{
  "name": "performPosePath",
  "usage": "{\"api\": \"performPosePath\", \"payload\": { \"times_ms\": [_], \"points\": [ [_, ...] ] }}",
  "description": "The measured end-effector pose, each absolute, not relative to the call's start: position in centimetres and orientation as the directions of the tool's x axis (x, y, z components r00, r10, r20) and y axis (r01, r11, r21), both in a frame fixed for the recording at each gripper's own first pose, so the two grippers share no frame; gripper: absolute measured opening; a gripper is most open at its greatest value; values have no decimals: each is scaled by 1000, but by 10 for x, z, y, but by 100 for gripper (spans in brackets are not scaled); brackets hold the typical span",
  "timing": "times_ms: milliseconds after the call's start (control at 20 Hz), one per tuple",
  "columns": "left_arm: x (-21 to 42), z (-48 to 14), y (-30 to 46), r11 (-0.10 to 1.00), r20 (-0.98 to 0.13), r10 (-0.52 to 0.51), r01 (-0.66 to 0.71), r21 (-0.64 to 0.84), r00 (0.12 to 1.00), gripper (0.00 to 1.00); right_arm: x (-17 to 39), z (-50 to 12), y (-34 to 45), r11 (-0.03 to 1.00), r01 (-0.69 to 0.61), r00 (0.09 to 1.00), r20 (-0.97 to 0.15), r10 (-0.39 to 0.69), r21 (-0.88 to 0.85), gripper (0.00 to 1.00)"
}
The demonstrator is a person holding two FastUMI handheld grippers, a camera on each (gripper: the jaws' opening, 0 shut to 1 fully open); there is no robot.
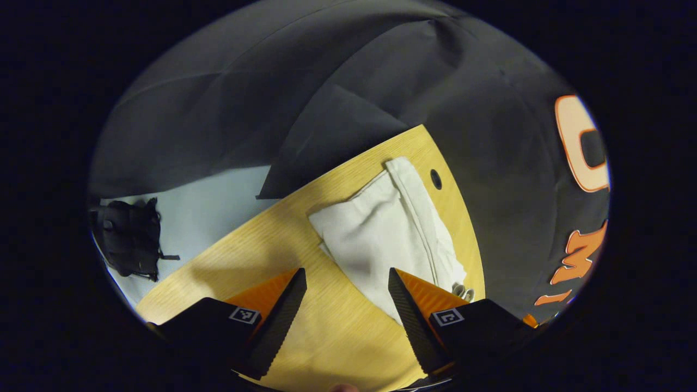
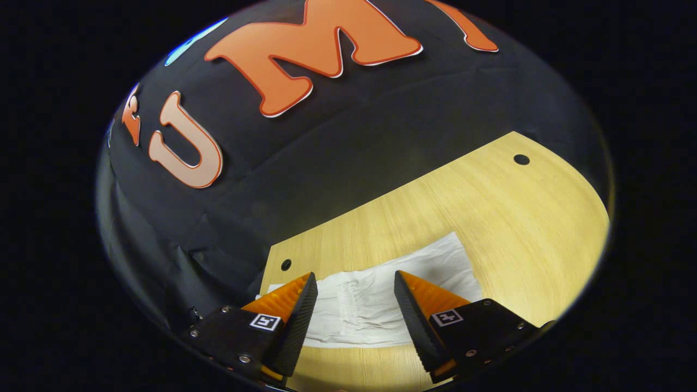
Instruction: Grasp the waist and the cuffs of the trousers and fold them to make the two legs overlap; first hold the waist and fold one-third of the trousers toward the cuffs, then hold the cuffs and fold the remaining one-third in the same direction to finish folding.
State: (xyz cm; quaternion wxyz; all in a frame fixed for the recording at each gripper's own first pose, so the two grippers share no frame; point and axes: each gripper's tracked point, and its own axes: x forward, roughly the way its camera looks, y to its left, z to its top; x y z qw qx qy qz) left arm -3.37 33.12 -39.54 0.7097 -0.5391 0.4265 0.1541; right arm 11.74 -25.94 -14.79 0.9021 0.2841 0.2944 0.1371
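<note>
White trousers [image 1: 384,231] lie folded into a compact bundle on the light wooden table [image 1: 337,326], close to its far edge by the booth wall. In the left gripper view my left gripper [image 1: 347,277] hovers open above the table, its right finger over the bundle's near corner, nothing held. In the right gripper view the trousers [image 2: 370,296] lie flat just ahead, gathered waistband fabric showing between the fingers. My right gripper [image 2: 355,283] is open above them and holds nothing.
The table's far edge [image 2: 381,201] meets the black cloth wall. Small round holes [image 2: 521,159] [image 2: 286,264] [image 1: 435,178] sit near the table's corners. A black bag [image 1: 130,237] lies on the pale floor [image 1: 218,201] beyond the table's left side.
</note>
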Motion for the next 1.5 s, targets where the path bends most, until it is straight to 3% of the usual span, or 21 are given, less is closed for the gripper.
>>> {"api": "performPosePath", "payload": {
  "times_ms": [100,550,650,700,750,950,1050,1200,1500],
  "points": [
    [-20,-401,343,322,-760,-232,-689,-649,607,99,117,-137,-276,797,-73,811,-429,397,600,86],
    [29,-398,324,454,-756,-232,-620,-640,612,97,111,-143,-320,775,2,833,-431,348,631,87],
    [34,-400,323,466,-763,-225,-620,-631,607,90,110,-147,-327,775,15,830,-440,343,632,87],
    [40,-403,322,469,-761,-224,-618,-631,608,74,110,-148,-331,775,24,830,-444,336,631,87],
    [42,-406,323,473,-765,-212,-621,-625,609,68,109,-148,-335,773,28,833,-442,333,634,87],
    [48,-419,317,462,-786,-193,-652,-601,588,15,106,-146,-348,765,44,836,-443,324,642,87],
    [50,-404,321,461,-771,-170,-642,-613,614,10,104,-147,-358,782,57,840,-452,299,621,87],
    [52,-380,320,496,-763,-144,-621,-607,631,10,98,-150,-378,845,54,849,-470,242,533,87],
    [69,-301,311,571,-697,-95,-535,-623,710,10,87,-144,-397,881,15,854,-464,235,474,98]
  ]
}}
